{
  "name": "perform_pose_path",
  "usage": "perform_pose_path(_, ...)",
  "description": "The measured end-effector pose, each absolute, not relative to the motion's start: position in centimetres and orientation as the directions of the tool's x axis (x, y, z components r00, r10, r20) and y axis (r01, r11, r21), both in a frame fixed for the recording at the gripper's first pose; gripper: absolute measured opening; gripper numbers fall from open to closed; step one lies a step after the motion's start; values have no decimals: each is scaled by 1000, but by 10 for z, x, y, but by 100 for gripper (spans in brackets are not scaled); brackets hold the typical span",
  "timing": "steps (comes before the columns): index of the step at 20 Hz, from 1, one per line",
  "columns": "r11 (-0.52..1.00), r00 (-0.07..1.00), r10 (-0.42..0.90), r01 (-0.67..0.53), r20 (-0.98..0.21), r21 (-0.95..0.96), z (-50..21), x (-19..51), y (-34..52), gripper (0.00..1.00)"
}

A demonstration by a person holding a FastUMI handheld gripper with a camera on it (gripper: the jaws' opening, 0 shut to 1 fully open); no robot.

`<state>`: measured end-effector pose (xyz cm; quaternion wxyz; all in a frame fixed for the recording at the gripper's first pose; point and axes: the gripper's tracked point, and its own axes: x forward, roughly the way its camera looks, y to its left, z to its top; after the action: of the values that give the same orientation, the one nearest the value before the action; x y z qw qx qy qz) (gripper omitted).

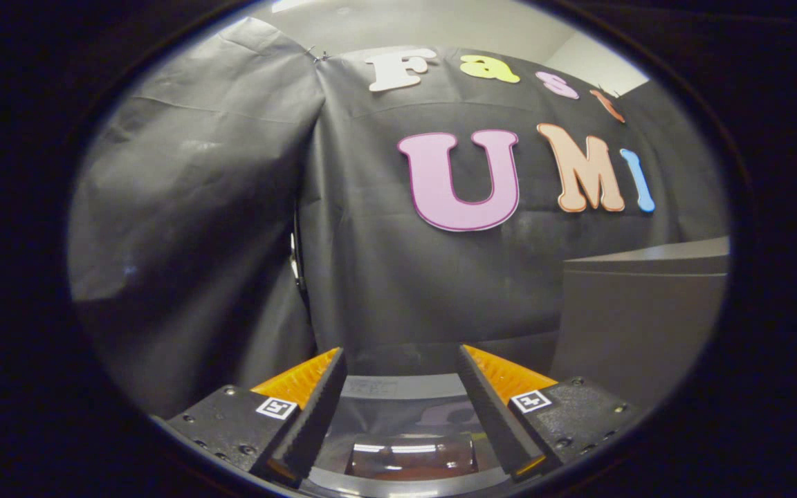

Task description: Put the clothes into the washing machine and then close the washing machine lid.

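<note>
My gripper is open, its two black fingers with orange sides spread wide, and nothing lies between them. Below and between the fingers I see the top of the washing machine, grey, with a glossy dark lid panel that reflects the light. Whether that lid is up or down I cannot tell from here. The fingers hover above the machine's back part and point toward the black cloth wall. No clothes are visible.
A grey box-like cabinet stands to the right, just beyond the right finger. The black cloth wall hangs close behind the machine, with a fold and a dark strap at its seam left of centre.
</note>
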<state>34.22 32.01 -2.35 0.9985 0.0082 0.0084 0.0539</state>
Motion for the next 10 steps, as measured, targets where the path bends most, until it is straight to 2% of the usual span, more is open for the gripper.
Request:
perform_pose_path(3, 995, 990, 85, -78, -116, 60, -47, 335, 309, 97)
perform_pose_path(5, 995, 989, 82, -74, -121, 70, -49, 330, 305, 97)
perform_pose_path(10, 994, 985, 72, -83, -157, -66, -68, 316, 297, 97)
